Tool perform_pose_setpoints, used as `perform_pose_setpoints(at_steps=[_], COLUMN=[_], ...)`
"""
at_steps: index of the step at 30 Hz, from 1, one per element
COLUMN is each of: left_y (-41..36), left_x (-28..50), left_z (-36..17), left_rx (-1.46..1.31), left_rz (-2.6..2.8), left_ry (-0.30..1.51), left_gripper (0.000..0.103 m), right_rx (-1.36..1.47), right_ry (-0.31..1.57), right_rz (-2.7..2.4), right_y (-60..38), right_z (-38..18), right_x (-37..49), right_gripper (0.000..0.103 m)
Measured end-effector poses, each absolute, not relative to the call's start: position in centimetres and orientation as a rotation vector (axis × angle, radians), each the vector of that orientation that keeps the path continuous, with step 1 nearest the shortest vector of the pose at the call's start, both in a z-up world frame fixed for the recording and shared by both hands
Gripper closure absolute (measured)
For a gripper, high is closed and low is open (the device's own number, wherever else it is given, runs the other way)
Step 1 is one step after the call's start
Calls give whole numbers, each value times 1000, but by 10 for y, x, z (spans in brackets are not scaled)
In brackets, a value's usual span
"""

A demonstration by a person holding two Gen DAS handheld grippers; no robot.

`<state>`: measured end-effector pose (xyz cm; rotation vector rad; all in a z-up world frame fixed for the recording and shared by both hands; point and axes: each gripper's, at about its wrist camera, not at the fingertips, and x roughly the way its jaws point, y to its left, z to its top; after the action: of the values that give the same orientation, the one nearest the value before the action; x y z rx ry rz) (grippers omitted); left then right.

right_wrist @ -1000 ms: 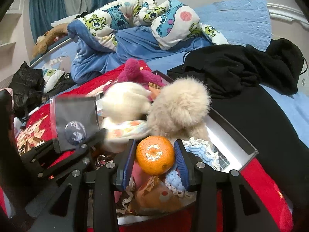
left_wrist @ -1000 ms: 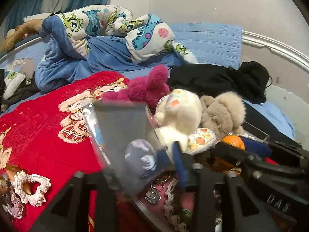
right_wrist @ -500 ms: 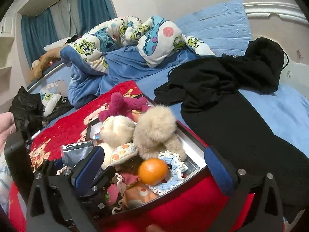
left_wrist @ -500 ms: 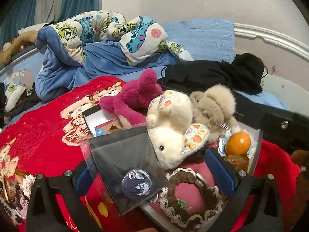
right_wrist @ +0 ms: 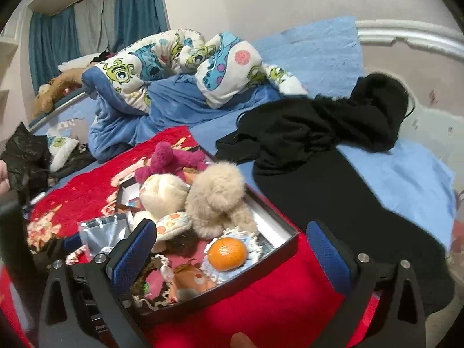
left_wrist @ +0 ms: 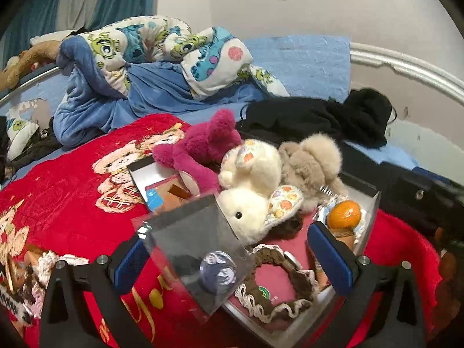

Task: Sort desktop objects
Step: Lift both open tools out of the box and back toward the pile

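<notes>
Box [right_wrist: 278, 233] shallow, rectangular; fluffy plush toys [right_wrist: 214, 200], round orange [right_wrist: 227, 253].

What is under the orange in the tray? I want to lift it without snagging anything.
The orange rests on a pale blue-and-white crocheted piece inside the tray. Whatever lies beneath that piece is covered.

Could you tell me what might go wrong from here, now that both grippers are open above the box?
1. The foil pouch leans over the box rim, partly outside; it could slide onto the red blanket.
2. The orange sits on a crocheted piece near the box wall and may roll if the box is bumped.
3. The piled plush toys, like the cream one, could topple out.
</notes>
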<state>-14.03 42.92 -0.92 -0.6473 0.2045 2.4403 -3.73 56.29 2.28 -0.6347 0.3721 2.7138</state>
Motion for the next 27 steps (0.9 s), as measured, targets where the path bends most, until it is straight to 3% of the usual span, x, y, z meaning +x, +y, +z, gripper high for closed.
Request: perform_pose_setpoints(at_steps=[8,20,27], left_y=[379,261,204], left_x=[-112,-60,-38], left_z=[30,79,82], left_rx=[-652,-614,-619], left_rz=[2533,2765,2862], left_ry=[108,41,13], left_gripper=[0,0,0], right_rx=[-475,-329,-337], right_ry=[103,512,401], right_rz=[2640,2794,2901], right_y=[526,480,422], right_z=[50,73,79], right_x=[-5,10,2], right_gripper=[0,0,0])
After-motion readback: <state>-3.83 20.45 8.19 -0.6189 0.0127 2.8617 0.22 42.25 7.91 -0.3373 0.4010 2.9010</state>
